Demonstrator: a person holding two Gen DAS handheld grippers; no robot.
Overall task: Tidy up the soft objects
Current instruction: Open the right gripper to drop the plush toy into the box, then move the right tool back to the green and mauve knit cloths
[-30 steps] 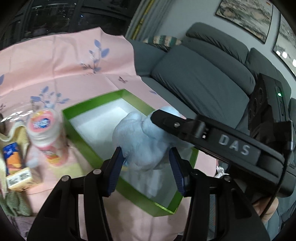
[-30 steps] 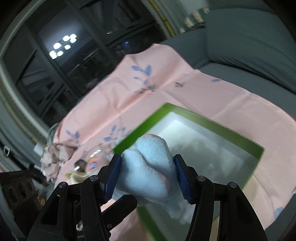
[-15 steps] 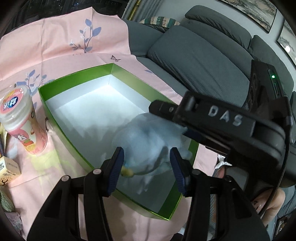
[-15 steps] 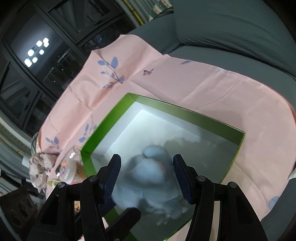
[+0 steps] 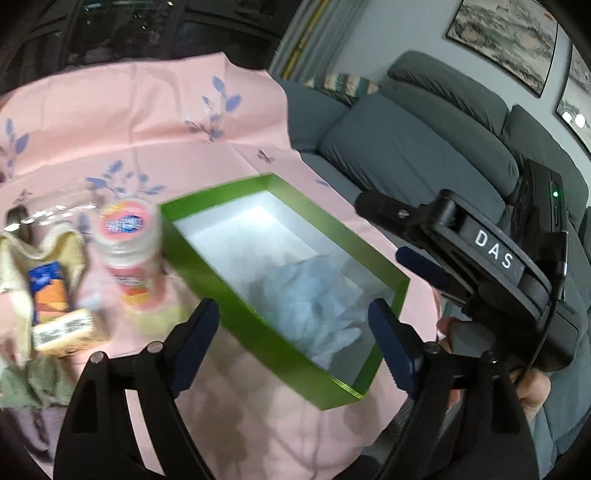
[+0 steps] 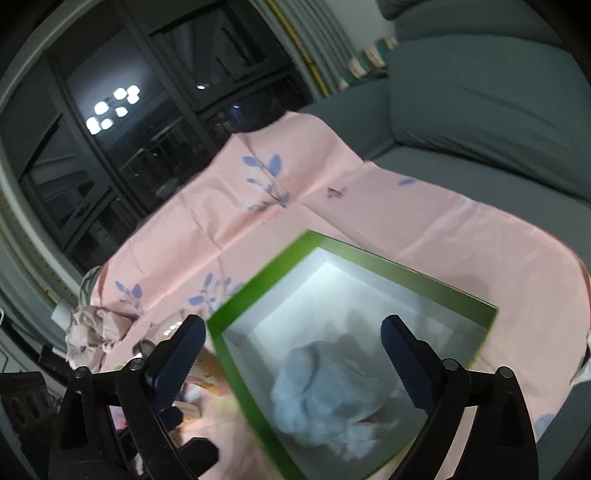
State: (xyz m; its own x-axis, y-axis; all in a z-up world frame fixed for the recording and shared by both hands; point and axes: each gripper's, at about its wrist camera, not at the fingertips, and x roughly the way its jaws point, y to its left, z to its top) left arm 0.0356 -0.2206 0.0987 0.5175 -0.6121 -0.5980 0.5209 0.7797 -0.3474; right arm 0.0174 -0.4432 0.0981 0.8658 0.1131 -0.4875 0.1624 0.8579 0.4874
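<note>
White letters "DAS" read clear along the black body of the right tongs (image 5: 384, 236), reaching in from the right side of the left wrist view, with a small green light glowing on the unit behind them. Nothing else is legible: the pink-lidded jar (image 5: 129, 251) has a blue label on its cap, too blurred to read, and the yellow carton (image 5: 55, 314) just beside it carries print that can't be made out either. Now the container: a green box (image 5: 295, 354) with a white interior sits on the pink cloth (image 5: 147, 122) with its blue leaf print, and inside, at the near end, lies the light blue soft toy (image 5: 306, 299), crumpled on the box floor. Both tongs have just been opening, and there it is, released: the left tongs (image 5: 295, 328) stand spread wide, blue pads clear on either side with the toy lying loose below them. From the right wrist view the right tongs (image 6: 295, 354) stand just as wide, their pads apart from the light blue soft toy (image 6: 332, 391) in the green box (image 6: 236, 369), gripping nothing. A cream cloth (image 5: 22, 251) is bunched around the carton at the left, a green towel (image 5: 33, 384) lies below it, and a grey sofa (image 5: 406, 147) fills the background with framed pictures (image 5: 502, 33) on the wall. A hand (image 5: 532, 391) is partly visible under the right device.
</note>
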